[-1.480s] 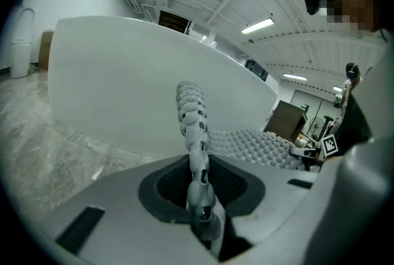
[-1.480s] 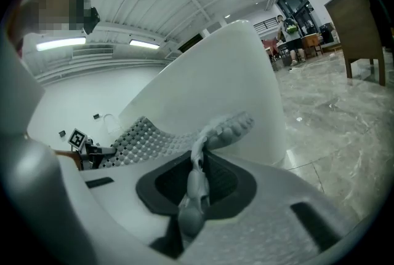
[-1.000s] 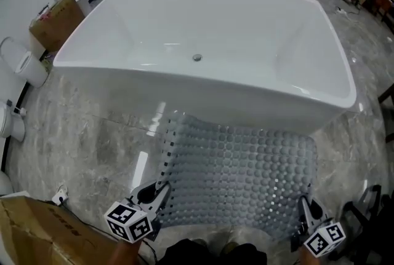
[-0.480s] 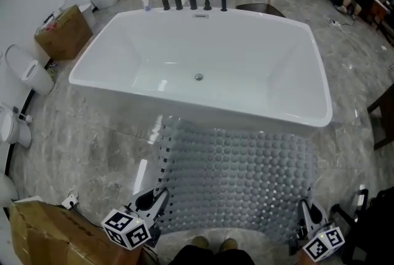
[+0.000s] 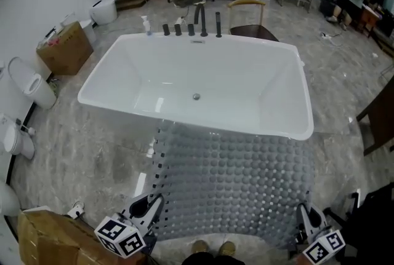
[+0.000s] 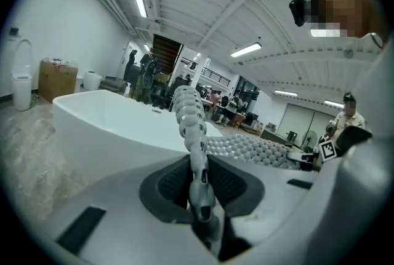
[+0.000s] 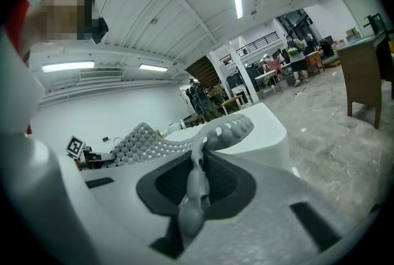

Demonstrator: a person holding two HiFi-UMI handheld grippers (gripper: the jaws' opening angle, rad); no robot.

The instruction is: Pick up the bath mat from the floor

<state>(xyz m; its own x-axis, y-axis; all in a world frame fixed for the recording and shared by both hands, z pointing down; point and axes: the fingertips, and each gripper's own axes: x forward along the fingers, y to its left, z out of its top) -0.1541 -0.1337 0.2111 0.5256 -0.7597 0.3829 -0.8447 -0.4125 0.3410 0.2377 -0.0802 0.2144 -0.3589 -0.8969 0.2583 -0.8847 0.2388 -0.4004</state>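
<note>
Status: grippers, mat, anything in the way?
Left gripper shut on bath mat, near-left corner. Right gripper shut on near-right corner. Mat stretched between them, far end toward bathtub. Nothing in the way.

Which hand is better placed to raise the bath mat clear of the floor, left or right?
Neither alone, I'd say: the left gripper grips the bath mat at its near left corner and the right gripper at its near right corner, so lift with both.
</note>
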